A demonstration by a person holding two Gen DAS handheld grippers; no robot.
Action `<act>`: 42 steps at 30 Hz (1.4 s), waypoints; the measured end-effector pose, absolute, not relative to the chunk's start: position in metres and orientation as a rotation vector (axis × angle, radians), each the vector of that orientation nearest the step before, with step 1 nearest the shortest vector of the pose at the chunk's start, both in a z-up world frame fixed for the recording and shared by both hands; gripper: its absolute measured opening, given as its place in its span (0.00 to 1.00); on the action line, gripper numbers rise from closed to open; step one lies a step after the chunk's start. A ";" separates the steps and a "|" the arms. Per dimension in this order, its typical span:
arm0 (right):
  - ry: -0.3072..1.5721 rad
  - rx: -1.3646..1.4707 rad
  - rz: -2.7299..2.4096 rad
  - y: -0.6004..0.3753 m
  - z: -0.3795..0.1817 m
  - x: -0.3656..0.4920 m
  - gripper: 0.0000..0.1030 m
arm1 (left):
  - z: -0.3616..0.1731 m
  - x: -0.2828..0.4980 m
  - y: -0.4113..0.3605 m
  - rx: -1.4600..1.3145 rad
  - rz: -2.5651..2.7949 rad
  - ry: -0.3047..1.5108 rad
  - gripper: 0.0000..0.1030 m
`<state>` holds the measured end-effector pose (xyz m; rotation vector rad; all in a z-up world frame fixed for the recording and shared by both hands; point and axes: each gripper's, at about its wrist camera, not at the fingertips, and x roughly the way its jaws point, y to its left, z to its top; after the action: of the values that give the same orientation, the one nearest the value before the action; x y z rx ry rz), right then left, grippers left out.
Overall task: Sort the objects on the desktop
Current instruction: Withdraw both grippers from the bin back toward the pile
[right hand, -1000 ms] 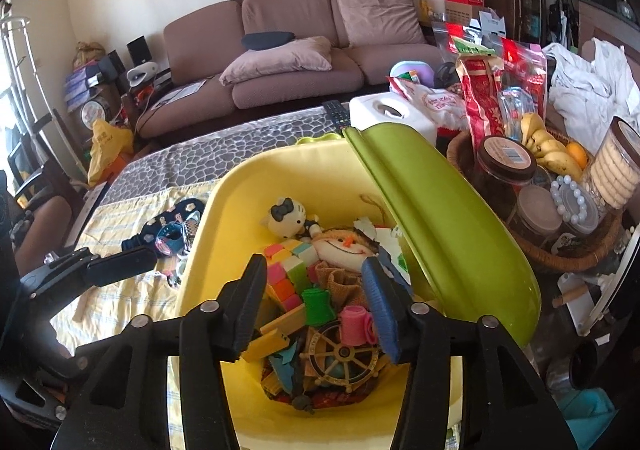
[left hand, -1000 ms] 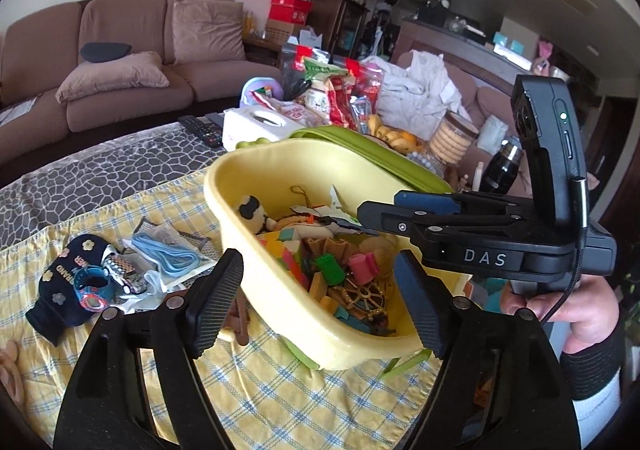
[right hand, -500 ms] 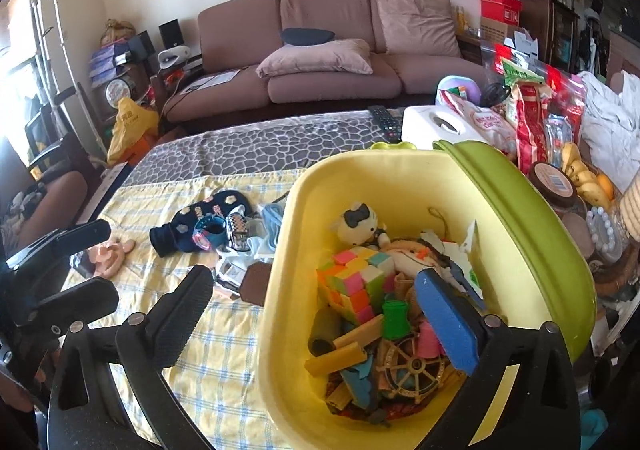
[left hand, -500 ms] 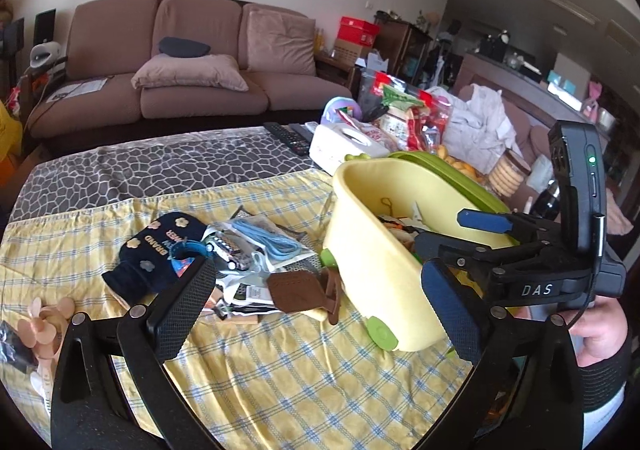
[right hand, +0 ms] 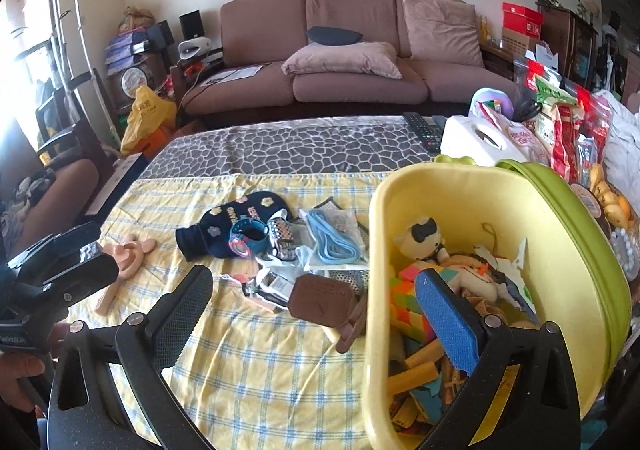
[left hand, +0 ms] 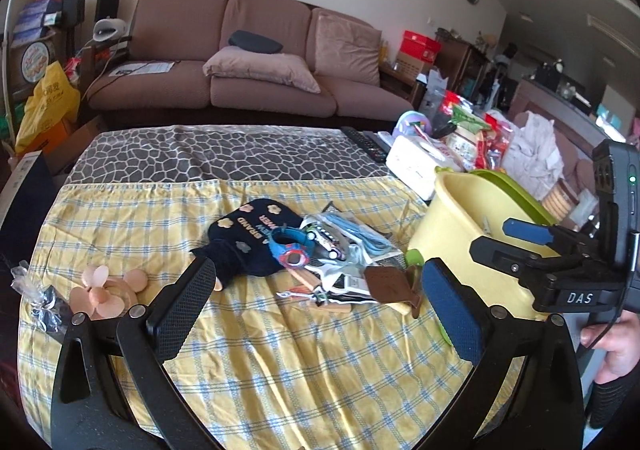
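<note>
Bin: pale yellow plastic tub, green lid hinged open on its far side; inside you have a plush cat, a multicolour cube, wooden blocks and paper scraps; it sits at the right edge of the yellow checked cloth.

Loose pile on the cloth, just left of the bin: navy pouch with flower patches; blue watch lying on the pouch's near edge; light blue cord in a clear bag; brown leather tag nearest the bin, touching its wall as far as you can tell; pink fan well apart at the left.

Your left gripper: jaws spread fully wide, nothing between them; the pile lies ahead of the gap, the bin beside the right finger.

Your right gripper: jaws likewise fully apart, gripping nothing; its right finger hangs over the bin's contents, its left finger over the cloth; the tag sits between them.
</note>
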<state>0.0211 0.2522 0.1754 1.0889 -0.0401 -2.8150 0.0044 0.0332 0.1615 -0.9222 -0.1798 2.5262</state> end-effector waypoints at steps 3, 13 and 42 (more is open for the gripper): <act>0.006 1.095 -2.789 0.233 0.170 0.015 1.00 | 0.155 -0.002 0.012 -0.945 2.565 -0.204 1.00; 0.038 1.127 -2.708 0.189 0.149 -0.004 1.00 | 0.133 -0.022 -0.039 -1.010 2.581 -0.322 1.00; 0.070 1.287 -2.633 0.198 0.101 -0.030 0.99 | 0.082 -0.115 0.080 -1.096 2.437 0.026 0.99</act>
<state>-0.0301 0.1975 0.1013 1.2874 0.0699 -2.6332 -0.1149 0.0803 0.0819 -1.0964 0.0263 2.4373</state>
